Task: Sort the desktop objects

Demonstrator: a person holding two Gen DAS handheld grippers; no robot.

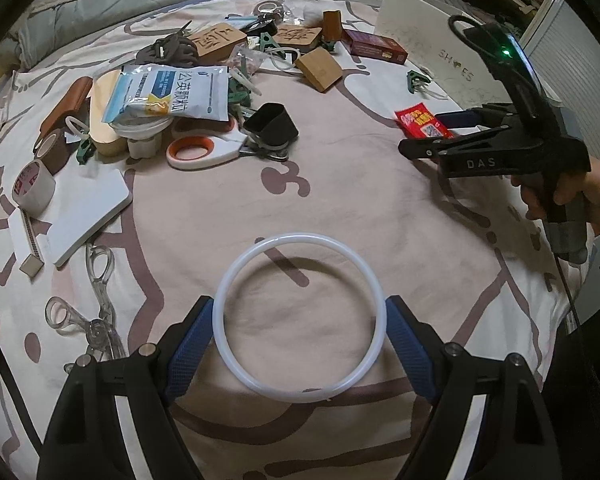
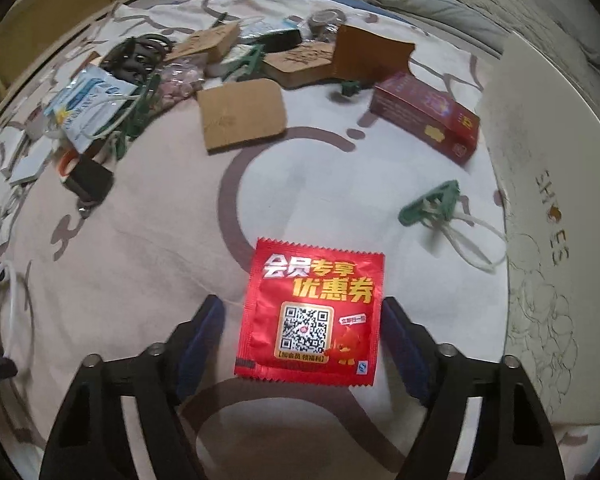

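Right wrist view was smeary toward the far pile [image 2: 148,80], so the tangle of green clips and cords in there couldn't be told apart. The white ring [image 2: 10,312] got chopped off by the left edge, only an arc showed. The white shoe box [image 2: 540,200] ran out the right side. In the left wrist view, the scissors [image 1: 204,152] had their blades buried under a black pouch [image 1: 272,124], and the blue-and-white packet [image 1: 172,92] covered most of what sat beneath it. The print on the wooden blocks [image 1: 216,40] was too small to read.
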